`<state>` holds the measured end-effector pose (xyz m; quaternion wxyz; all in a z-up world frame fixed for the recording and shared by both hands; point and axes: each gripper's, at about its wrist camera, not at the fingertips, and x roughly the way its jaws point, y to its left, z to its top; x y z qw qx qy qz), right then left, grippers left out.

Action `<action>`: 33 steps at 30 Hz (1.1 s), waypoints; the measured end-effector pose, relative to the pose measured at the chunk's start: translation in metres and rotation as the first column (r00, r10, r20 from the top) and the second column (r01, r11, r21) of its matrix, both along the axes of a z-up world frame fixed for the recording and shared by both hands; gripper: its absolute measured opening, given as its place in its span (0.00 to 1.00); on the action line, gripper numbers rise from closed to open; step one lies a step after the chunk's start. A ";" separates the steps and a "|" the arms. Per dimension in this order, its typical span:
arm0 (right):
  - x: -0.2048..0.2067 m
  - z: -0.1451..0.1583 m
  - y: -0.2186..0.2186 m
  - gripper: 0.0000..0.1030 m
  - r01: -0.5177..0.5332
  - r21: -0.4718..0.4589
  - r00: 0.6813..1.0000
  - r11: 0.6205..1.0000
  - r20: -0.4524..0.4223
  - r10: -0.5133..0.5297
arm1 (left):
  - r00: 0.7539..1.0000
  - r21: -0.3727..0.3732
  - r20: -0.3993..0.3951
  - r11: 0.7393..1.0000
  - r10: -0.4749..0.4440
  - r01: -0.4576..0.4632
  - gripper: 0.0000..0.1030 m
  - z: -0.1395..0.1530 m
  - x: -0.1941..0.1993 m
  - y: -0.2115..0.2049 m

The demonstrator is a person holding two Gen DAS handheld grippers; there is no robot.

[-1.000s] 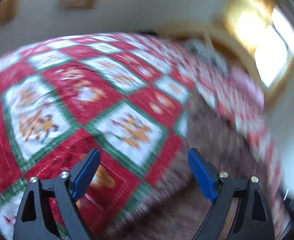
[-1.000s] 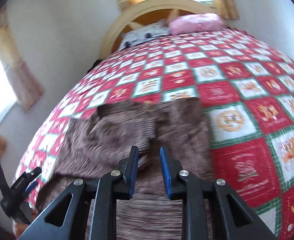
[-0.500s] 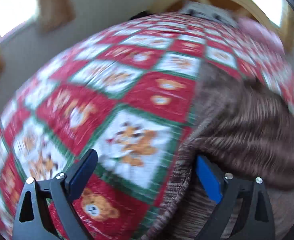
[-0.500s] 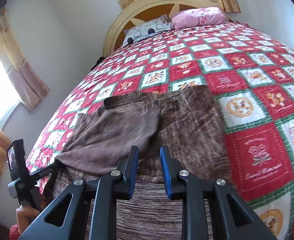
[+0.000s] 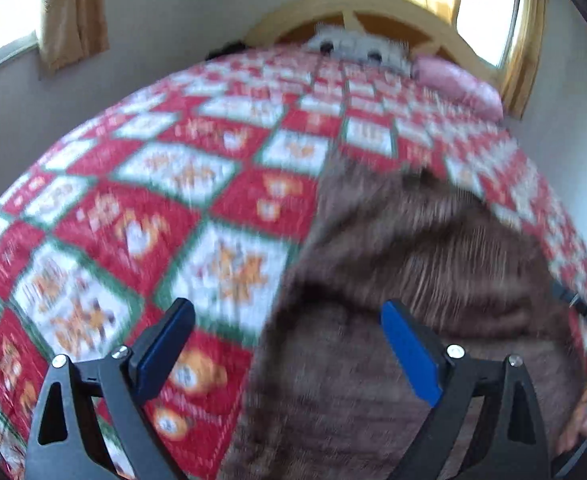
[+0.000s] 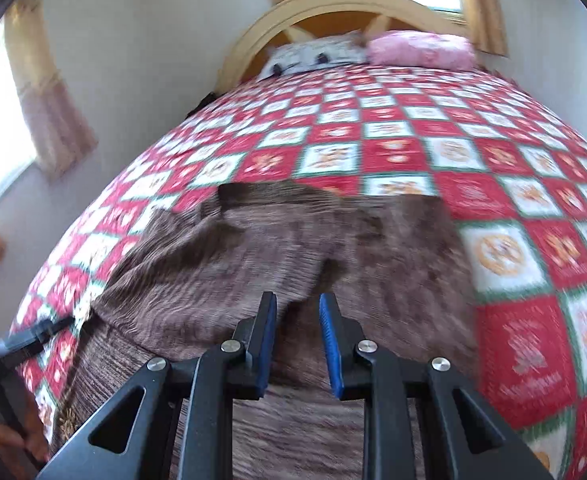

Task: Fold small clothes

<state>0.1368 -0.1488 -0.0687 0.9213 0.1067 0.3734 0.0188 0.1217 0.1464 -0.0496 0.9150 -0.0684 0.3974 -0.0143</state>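
Note:
A brown ribbed garment point(image 6: 233, 272) lies on the red, white and green patchwork quilt point(image 6: 513, 200), its left part folded over the middle. My right gripper point(image 6: 298, 298) hovers over the garment's near middle, jaws only narrowly apart and nothing between the blue pads. In the left wrist view the garment point(image 5: 413, 248) fills the right half. My left gripper point(image 5: 285, 306) is wide open above the garment's left edge, one finger over the quilt point(image 5: 133, 220), the other over the cloth, holding nothing. The left gripper point(image 6: 33, 334) also shows at the garment's left edge in the right wrist view.
At the head of the bed a pink pillow point(image 6: 421, 50) and a white patterned pillow point(image 6: 313, 54) lean against the curved wooden headboard point(image 6: 333, 4). Walls with curtained windows run close along the bed's left side. A hand point(image 5: 573, 432) shows at the lower right.
The left gripper has lifted and swung from over the quilt towards the garment's left edge, staying open. The right gripper has shifted sideways over the garment, its narrow gap unchanged.

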 end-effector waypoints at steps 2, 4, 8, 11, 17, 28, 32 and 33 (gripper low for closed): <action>0.017 -0.004 0.013 0.23 -0.055 0.012 0.998 0.998 -0.029 0.056 | 0.999 0.024 0.022 0.999 0.031 -0.031 0.96 0.006 0.021 -0.006; 0.031 -0.007 0.025 0.23 -0.074 -0.022 0.997 0.997 -0.030 0.074 | 0.999 0.056 -0.003 0.998 0.038 -0.038 0.96 0.000 0.047 -0.016; 0.062 -0.016 0.034 0.23 -0.097 -0.090 0.993 0.991 -0.071 0.091 | 0.998 0.071 -0.051 0.997 0.043 -0.039 0.96 -0.008 0.096 -0.037; 0.086 -0.039 0.029 0.23 -0.105 -0.058 0.981 0.993 -0.167 0.094 | 0.995 0.083 -0.093 0.996 0.033 -0.026 0.96 -0.019 0.125 -0.051; 0.120 -0.039 0.039 0.24 -0.113 -0.159 0.988 0.981 -0.127 0.093 | 0.973 0.058 -0.194 0.992 0.124 -0.115 0.98 -0.047 0.154 -0.040; 0.059 -0.007 0.039 0.37 -0.203 -0.068 0.979 0.977 -0.030 0.201 | 0.962 0.063 -0.140 0.971 0.235 -0.229 1.00 -0.054 0.174 -0.021; 0.036 -0.037 0.063 0.38 -0.298 -0.217 0.951 0.930 -0.152 0.269 | 0.960 0.061 -0.149 0.971 0.238 -0.231 1.00 -0.052 0.165 -0.018; 0.028 -0.036 0.060 0.48 -0.286 -0.236 0.957 0.929 -0.123 0.263 | 0.960 0.057 -0.157 0.972 0.234 -0.228 1.00 -0.051 0.161 -0.016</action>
